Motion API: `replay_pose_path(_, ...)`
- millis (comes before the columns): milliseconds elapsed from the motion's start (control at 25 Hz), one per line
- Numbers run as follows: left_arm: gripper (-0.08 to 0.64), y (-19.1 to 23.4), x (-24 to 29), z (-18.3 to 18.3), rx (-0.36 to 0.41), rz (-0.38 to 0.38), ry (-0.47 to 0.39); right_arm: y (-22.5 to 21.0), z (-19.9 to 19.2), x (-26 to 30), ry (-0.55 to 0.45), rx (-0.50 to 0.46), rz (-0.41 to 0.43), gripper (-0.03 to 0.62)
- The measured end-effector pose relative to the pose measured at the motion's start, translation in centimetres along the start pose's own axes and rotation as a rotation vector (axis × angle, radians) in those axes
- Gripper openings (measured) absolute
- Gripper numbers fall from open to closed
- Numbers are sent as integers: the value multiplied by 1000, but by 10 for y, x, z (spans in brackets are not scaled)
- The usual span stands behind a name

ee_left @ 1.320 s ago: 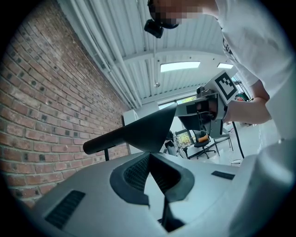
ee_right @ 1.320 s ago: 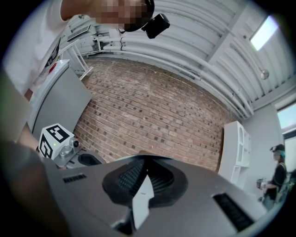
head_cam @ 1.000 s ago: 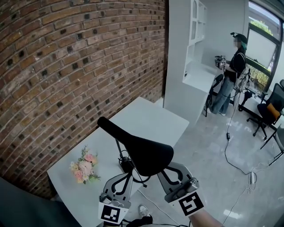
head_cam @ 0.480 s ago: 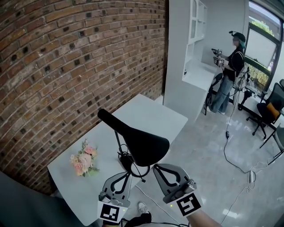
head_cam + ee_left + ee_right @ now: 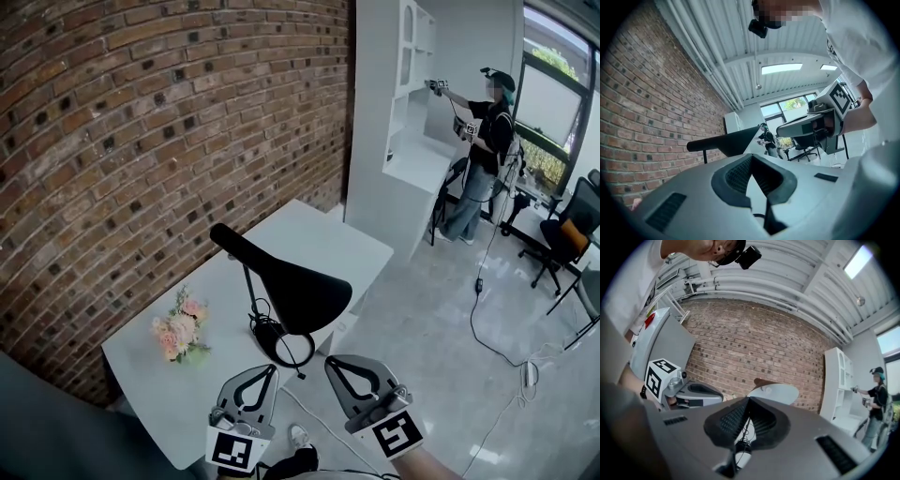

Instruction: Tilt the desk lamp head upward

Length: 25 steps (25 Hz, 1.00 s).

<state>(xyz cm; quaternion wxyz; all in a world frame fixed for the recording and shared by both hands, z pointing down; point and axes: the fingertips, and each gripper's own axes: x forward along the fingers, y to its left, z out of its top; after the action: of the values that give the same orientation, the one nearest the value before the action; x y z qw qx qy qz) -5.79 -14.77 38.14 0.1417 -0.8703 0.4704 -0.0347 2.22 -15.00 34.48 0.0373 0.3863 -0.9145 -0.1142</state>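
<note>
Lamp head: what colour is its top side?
The lamp head is black on top; the head view shows it best.

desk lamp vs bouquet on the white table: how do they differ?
The desk lamp is black and stands upright at the table edge away from the brick wall; the bouquet is pink and lies flat by the wall-side edge. The desk lamp is much larger than the bouquet. Both rest on the white table.

An office-like studio: brick wall (image 5: 141, 141), white shelving (image 5: 414, 66), office chairs (image 5: 568, 236).
</note>
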Motion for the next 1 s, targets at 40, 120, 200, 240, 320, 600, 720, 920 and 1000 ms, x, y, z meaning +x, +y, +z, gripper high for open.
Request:
replay_pose_path(40,8,-2,-2,0,15,-3,2,3,-1,-2,6,-7,8,16)
replay_pose_path(120,8,-4,-6,1,7,3,4,9,-4,-4,20,-21,22,16)
replay_pose_path(200,8,-4,-9,1,-30,18,0,12,-4,-6,22,-12,25,16)
replay_pose_path(240,8,-5,-10,2,-36,21,-2,13,-3,-7,23,-11,26,16)
replay_pose_path(320,8,-6,-13,1,-42,28,2,14,-4,-9,26,-14,29,16)
replay_pose_path(600,8,-9,-12,-3,-31,30,2,15,-10,-10,26,-10,42,15)
replay_pose_path(720,8,-6,-8,-4,4,16,8,12,-9,-5,18,-11,45,17)
replay_pose_path(920,8,3,4,-2,-10,21,3,5,-10,5,7,-4,47,16)
replay_pose_path(1000,8,6,10,-1,10,14,1,1,-11,10,4,-4,47,15)
